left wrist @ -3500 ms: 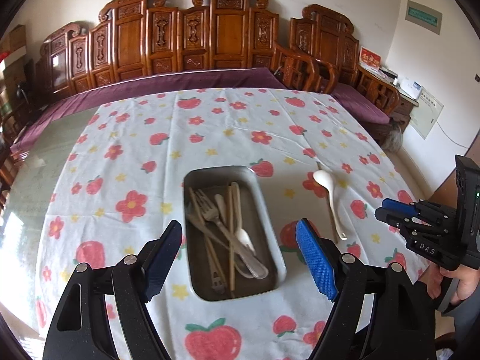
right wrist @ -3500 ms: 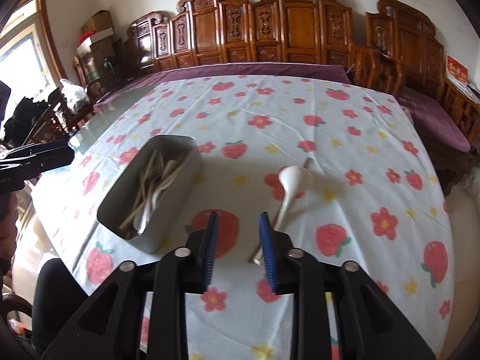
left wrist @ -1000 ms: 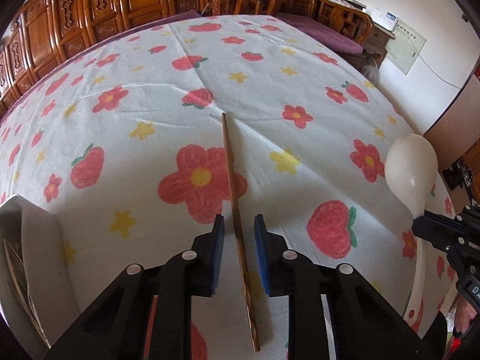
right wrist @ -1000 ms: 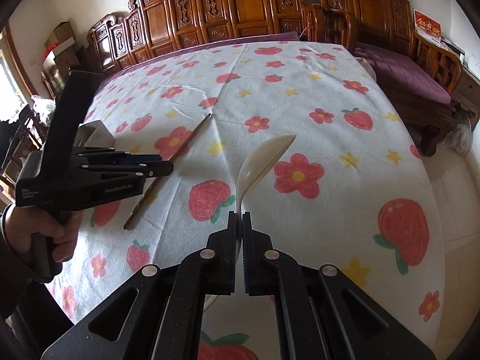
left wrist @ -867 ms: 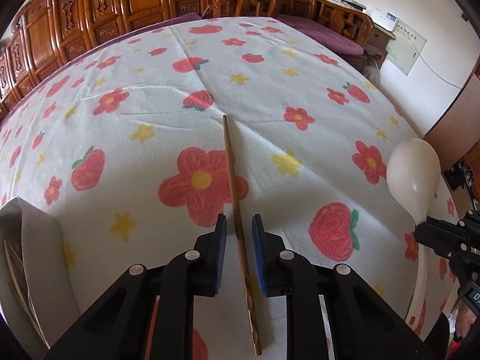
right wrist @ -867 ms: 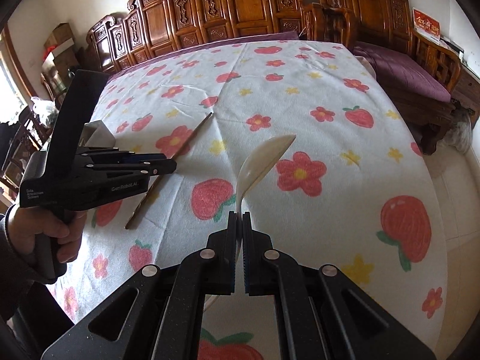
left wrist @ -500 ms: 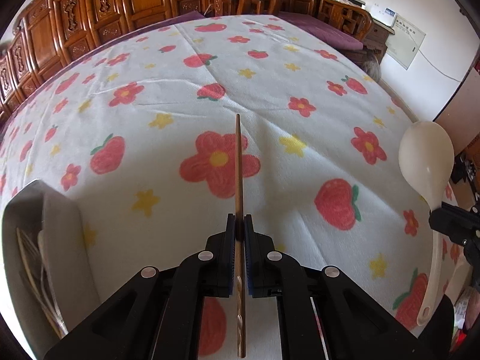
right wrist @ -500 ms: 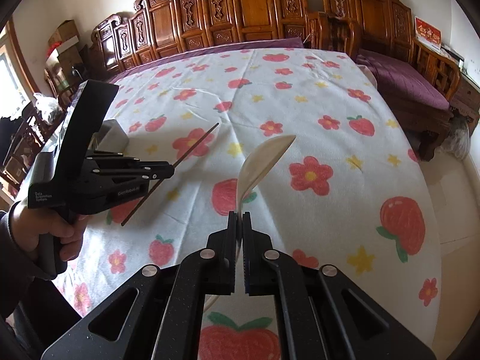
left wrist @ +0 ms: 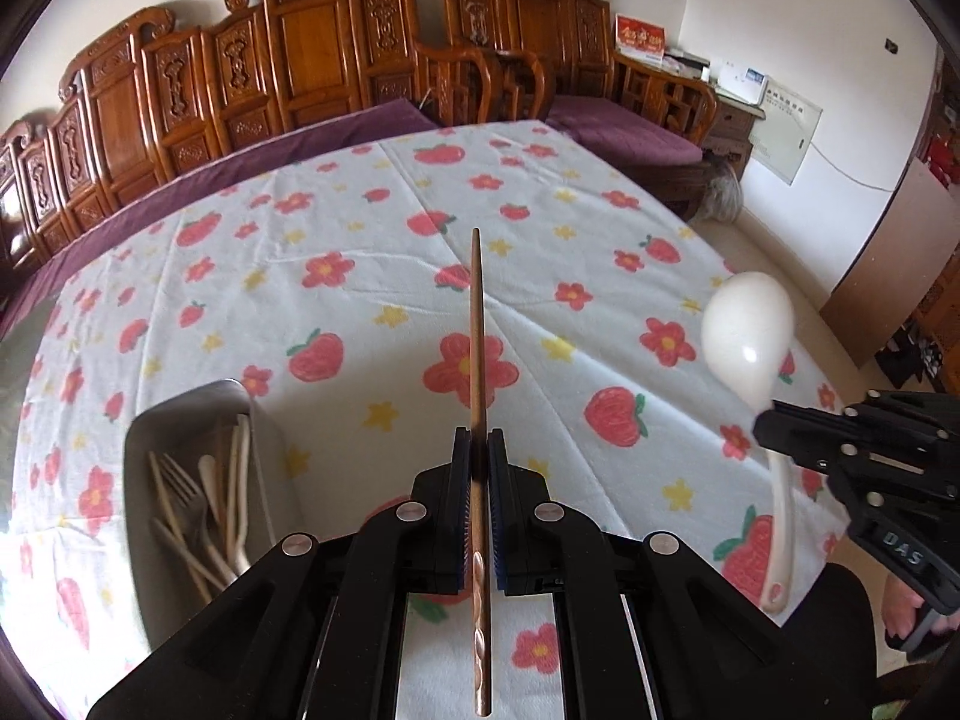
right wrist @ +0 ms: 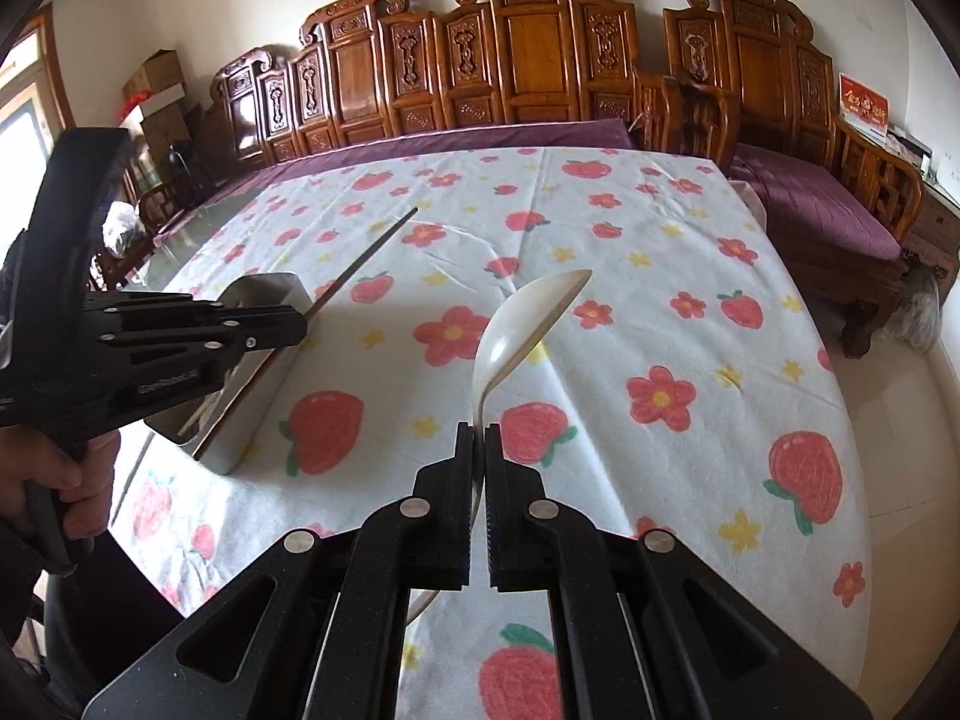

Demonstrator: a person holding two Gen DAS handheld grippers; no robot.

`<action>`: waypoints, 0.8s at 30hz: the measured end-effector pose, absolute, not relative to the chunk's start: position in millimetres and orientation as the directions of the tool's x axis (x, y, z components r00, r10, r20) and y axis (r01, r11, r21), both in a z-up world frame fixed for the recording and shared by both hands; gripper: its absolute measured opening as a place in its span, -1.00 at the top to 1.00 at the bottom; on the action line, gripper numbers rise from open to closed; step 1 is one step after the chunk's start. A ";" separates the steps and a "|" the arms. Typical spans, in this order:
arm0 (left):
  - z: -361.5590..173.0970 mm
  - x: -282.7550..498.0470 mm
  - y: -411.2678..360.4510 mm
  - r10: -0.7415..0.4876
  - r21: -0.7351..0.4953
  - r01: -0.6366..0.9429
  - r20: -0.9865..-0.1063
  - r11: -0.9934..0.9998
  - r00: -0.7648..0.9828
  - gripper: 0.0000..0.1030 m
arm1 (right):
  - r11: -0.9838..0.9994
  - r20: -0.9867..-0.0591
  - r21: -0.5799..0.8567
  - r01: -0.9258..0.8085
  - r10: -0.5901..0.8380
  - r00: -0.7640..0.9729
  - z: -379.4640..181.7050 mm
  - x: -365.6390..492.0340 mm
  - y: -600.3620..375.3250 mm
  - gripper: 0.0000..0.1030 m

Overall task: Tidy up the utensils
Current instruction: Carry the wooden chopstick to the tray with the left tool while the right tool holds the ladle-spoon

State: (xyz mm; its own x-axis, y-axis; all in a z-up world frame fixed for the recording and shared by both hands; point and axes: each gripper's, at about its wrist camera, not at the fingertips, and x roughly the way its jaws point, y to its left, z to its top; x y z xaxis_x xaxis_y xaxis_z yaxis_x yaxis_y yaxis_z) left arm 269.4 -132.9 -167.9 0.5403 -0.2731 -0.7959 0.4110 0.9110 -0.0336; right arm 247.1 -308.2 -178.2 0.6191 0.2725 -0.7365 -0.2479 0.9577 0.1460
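Note:
My left gripper [left wrist: 479,441] is shut on a brown wooden chopstick [left wrist: 477,324], held above the table with its tip pointing away. My right gripper [right wrist: 479,433] is shut on the handle of a white spoon [right wrist: 522,315], also lifted off the cloth. In the left wrist view the white spoon [left wrist: 747,339] hangs at the right in the right gripper [left wrist: 774,420]. In the right wrist view the left gripper [right wrist: 297,321] holds the chopstick [right wrist: 366,261] over the near end of the grey metal tray [right wrist: 264,384]. The tray [left wrist: 135,480] holds several forks, spoons and chopsticks.
A white tablecloth [left wrist: 360,276] with strawberries and flowers covers the table. Carved wooden benches [right wrist: 528,66] with purple cushions stand behind and to the right. A hand [right wrist: 36,480] grips the left tool at the table's near left edge.
The left gripper closed on the chopstick and lifted it off the cloth toward the tray. The right gripper rose further with the spoon in it.

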 end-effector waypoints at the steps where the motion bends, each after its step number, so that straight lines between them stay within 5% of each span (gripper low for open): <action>1: -162.0 265.1 -130.5 -0.275 -0.031 0.412 -0.790 0.910 0.548 0.91 | 0.956 -0.733 0.148 -0.251 0.277 0.621 -176.0 247.0 -306.4 0.91; 24: -129.4 237.3 -63.2 -0.268 -0.036 0.366 -0.749 0.930 0.606 0.91 | 0.930 -0.715 0.145 -0.339 0.335 0.613 -158.0 246.4 -246.1 0.91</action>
State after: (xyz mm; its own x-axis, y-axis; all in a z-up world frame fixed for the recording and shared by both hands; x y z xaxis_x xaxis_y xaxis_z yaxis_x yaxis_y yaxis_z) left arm 237.3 -63.2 -129.4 0.6063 -0.2677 -0.7488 0.3661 0.9299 -0.0360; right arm 246.4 -246.1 -158.0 0.6135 0.3347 -0.7153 -0.3385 0.9298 0.1448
